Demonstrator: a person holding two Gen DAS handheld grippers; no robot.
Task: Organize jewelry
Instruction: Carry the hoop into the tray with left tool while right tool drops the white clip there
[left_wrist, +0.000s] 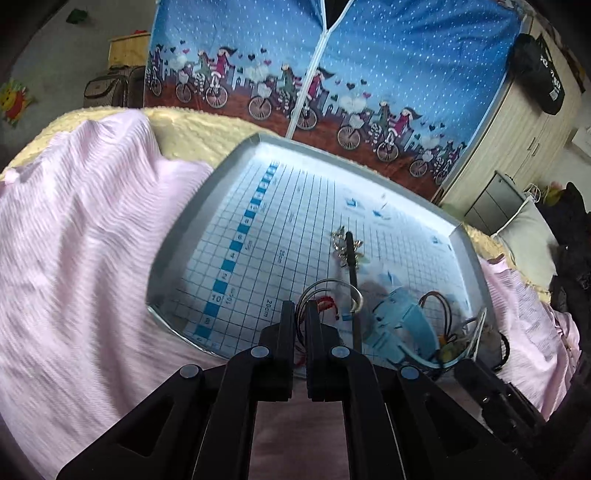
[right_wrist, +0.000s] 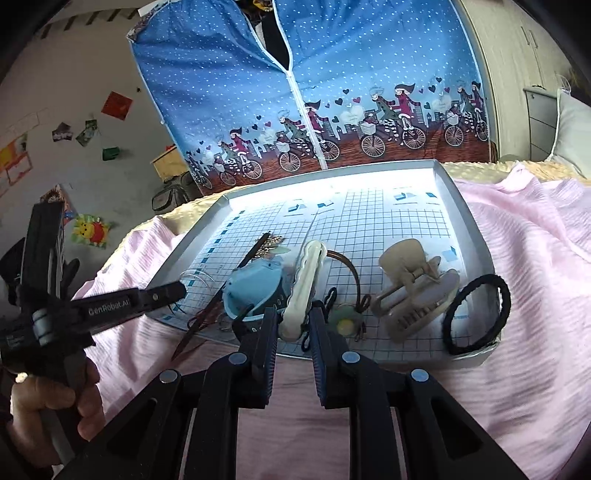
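A grey tray (left_wrist: 184, 229) lined with a grid sheet lies on a pink blanket. My left gripper (left_wrist: 300, 314) is shut on thin silver bangles (left_wrist: 332, 286) at the tray's near edge, with a red cord bracelet (left_wrist: 327, 304) just beyond. A black hair stick (left_wrist: 351, 258) with a gold ornament lies further in. In the right wrist view my right gripper (right_wrist: 295, 321) is shut on a cream hair clip (right_wrist: 306, 273) over the tray's (right_wrist: 454, 206) front edge. The left gripper (right_wrist: 173, 290) reaches in from the left, held by a person's hand (right_wrist: 55, 402).
Beside the cream clip lie a light blue clip (right_wrist: 255, 288), a green-yellow bobble tie (right_wrist: 345, 323), a beige claw clip (right_wrist: 404, 266), a lilac clip (right_wrist: 439, 291) and a black hair tie (right_wrist: 476, 314) at the right front corner. A blue curtain (right_wrist: 332, 74) hangs behind the bed.
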